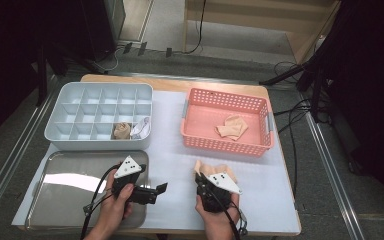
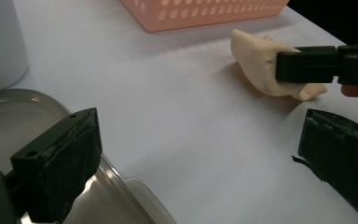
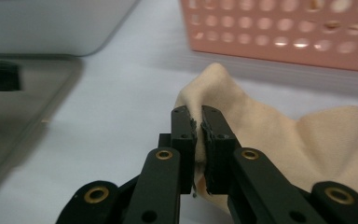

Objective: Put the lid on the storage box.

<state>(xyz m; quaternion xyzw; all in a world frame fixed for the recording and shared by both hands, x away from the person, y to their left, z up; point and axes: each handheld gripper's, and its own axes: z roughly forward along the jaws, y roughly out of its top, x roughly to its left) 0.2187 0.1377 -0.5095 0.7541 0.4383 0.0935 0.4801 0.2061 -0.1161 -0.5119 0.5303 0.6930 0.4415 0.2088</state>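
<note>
— Why's the right gripper [image 3: 198, 122] pinched so tight on that sock [image 3: 279, 140]?

— It looks like a sock or a bit of beige cloth. The jaws are nearly together with a fold of it squeezed between the pads. I'd guess a thin fold needs a hard pinch, or it slips out when lifted.

— And where's the sock lying?

— On the white mat [image 1: 175, 165], just in front of the pink basket [image 1: 200, 141], near the person's side of the table. It's bunched up under the gripper, not laid flat.

— The left gripper [image 1: 156, 192] isn't doing anything?

— Its jaws stand wide apart and hold nothing. It hangs over the edge of the steel tray [image 1: 80, 172], pointed across at the sock. I take it as waiting to grab the other end.

— What for?

— Probably to roll or fold it. Look at the grey divider box [image 1: 62, 107]: there's a rolled beige sock [image 1: 122, 131] in one cell of the near row and a white one [image 1: 141, 129] in the cell beside it. Another beige piece [image 1: 232, 127] sits in the basket, so the basket feeds the work and the box takes the finished ones.

— So the mat is the workbench?

— That's my reading: it gives open, flat room between the supply and the box.
</note>
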